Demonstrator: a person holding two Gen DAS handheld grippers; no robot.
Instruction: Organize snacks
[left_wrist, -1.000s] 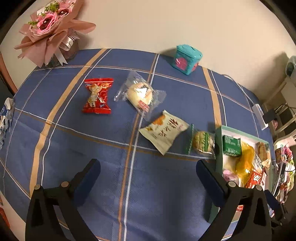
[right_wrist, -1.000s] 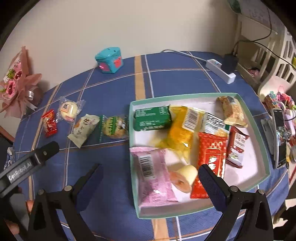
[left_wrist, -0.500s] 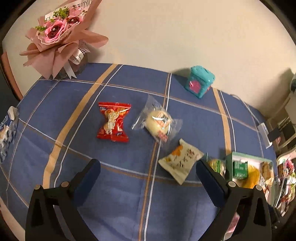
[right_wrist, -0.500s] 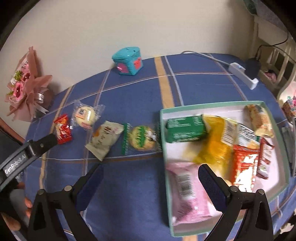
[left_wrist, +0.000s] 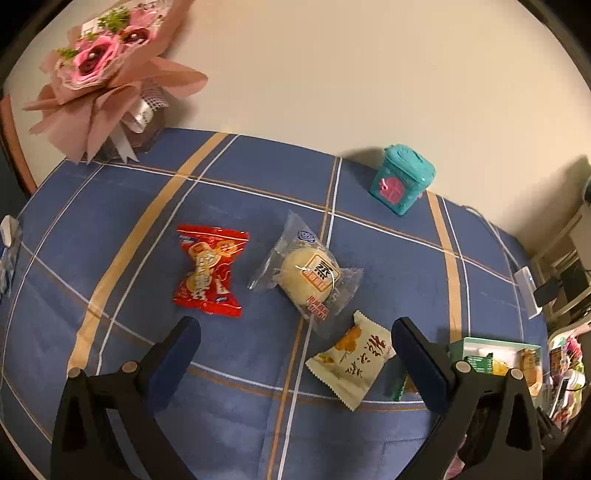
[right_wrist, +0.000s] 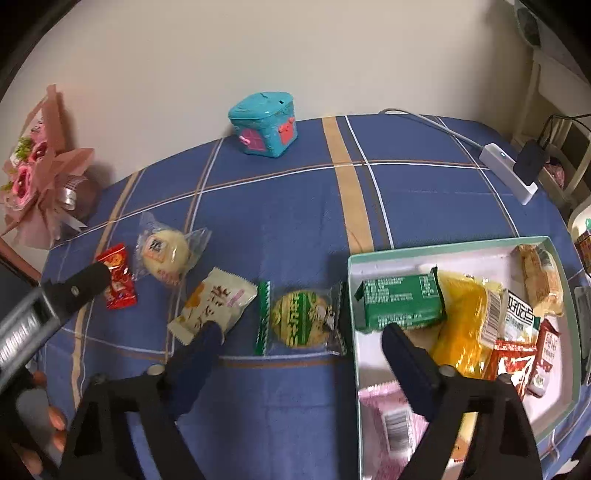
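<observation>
Looking along your left gripper (left_wrist: 295, 343), you see its jaws spread wide with nothing between them, hanging over the blue checked tablecloth (left_wrist: 388, 258). Ahead of the fingers lie 3 loose snacks in a slanted row: a red packet (left_wrist: 209, 271) on the left, a clear-wrapped round bun (left_wrist: 308, 276) in the middle, and a cream packet (left_wrist: 351, 360) just inside the right finger. A teal box (left_wrist: 402, 184) stands farther back near the wall, and a pink bouquet (left_wrist: 107, 77) sits at the far left corner. The tray (left_wrist: 491, 345) of snacks peeks out behind the right finger.

Through your right gripper (right_wrist: 299, 345), the jaws have just been closing and now stand partly drawn in, with nothing pressed between the pads. The round green-wrapped biscuit (right_wrist: 301, 319) lies on the cloth between the 2 fingers and slightly ahead of them, just left of the tray (right_wrist: 443, 249). The cream packet (right_wrist: 214, 304) touches the tip of the left finger in this view. Farther left are the bun (right_wrist: 168, 253) and the red packet (right_wrist: 118, 277), with your left gripper (right_wrist: 86, 282) reaching in beside them. Inside the tray a green packet (right_wrist: 400, 301), a yellow bag (right_wrist: 465, 325), a pink packet (right_wrist: 388, 417) and several red ones lie crowded together.
</observation>
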